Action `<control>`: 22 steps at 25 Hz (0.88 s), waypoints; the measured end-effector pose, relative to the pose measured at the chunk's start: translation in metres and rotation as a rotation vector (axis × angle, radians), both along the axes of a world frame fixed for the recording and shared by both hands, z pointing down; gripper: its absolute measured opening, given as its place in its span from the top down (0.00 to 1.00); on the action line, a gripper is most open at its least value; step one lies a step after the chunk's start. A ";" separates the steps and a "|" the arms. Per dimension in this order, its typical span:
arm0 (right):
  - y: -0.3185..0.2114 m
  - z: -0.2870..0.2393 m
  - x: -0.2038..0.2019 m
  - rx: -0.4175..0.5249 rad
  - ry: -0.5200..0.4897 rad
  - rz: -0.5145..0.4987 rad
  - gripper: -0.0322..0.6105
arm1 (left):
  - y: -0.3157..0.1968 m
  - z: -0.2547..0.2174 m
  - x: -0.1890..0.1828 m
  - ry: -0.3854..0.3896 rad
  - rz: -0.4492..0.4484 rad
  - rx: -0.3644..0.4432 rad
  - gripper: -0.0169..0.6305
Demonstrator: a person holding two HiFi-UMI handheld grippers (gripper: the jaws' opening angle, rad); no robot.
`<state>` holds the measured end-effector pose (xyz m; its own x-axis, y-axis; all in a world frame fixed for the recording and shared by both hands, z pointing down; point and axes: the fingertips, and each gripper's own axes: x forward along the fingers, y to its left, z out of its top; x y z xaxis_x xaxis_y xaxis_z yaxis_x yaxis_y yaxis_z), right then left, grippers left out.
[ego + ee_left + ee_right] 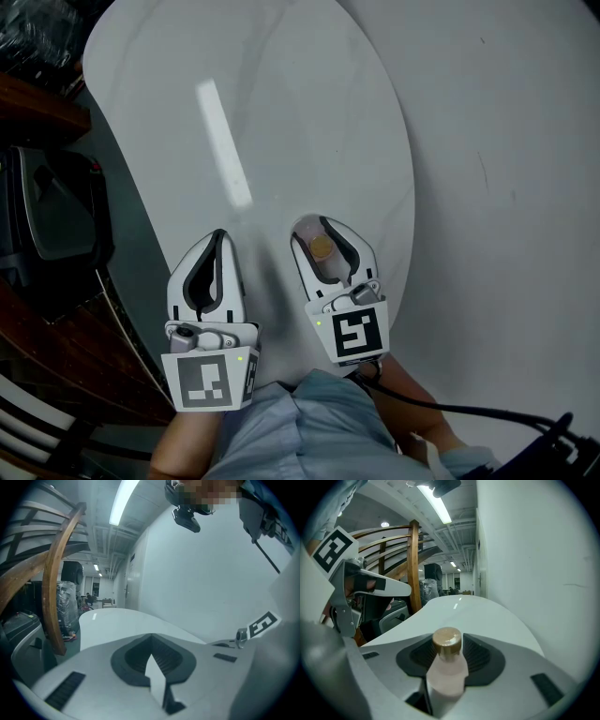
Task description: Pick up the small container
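The small container [322, 247] is a pale pink bottle with a gold cap [447, 641], and it stands on the white oval table [281, 112] near its front right edge. My right gripper [314, 221] wraps around it, the dark pads close against both sides of the bottle's body [446, 670], so it is shut on it. My left gripper [220, 233] hovers beside it to the left, with the fingertips together and nothing between them. The left gripper view shows its jaws [151, 636] closed over bare tabletop [112, 620].
The table's curved edge runs just right of the right gripper, with a pale floor [506, 187] beyond it. A dark chair seat [52, 216] and curved wooden rails [58, 588] stand off the table's left side. A black cable [469, 410] trails from the right gripper.
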<state>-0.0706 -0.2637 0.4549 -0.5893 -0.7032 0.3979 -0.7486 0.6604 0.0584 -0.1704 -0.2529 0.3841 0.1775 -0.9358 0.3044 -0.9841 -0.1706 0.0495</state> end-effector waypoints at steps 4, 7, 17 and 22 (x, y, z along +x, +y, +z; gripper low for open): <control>0.001 -0.001 -0.001 0.014 0.022 0.004 0.75 | 0.001 -0.002 -0.001 -0.004 -0.004 0.006 0.97; 0.002 0.002 0.000 0.012 0.038 0.000 0.76 | 0.003 -0.004 0.000 -0.005 -0.005 0.011 0.98; 0.002 0.006 -0.003 0.003 0.035 0.003 0.77 | 0.007 -0.020 0.002 0.004 -0.016 0.035 0.97; 0.001 -0.009 -0.008 0.041 -0.011 -0.018 0.77 | 0.012 -0.025 0.003 0.017 -0.042 0.041 0.97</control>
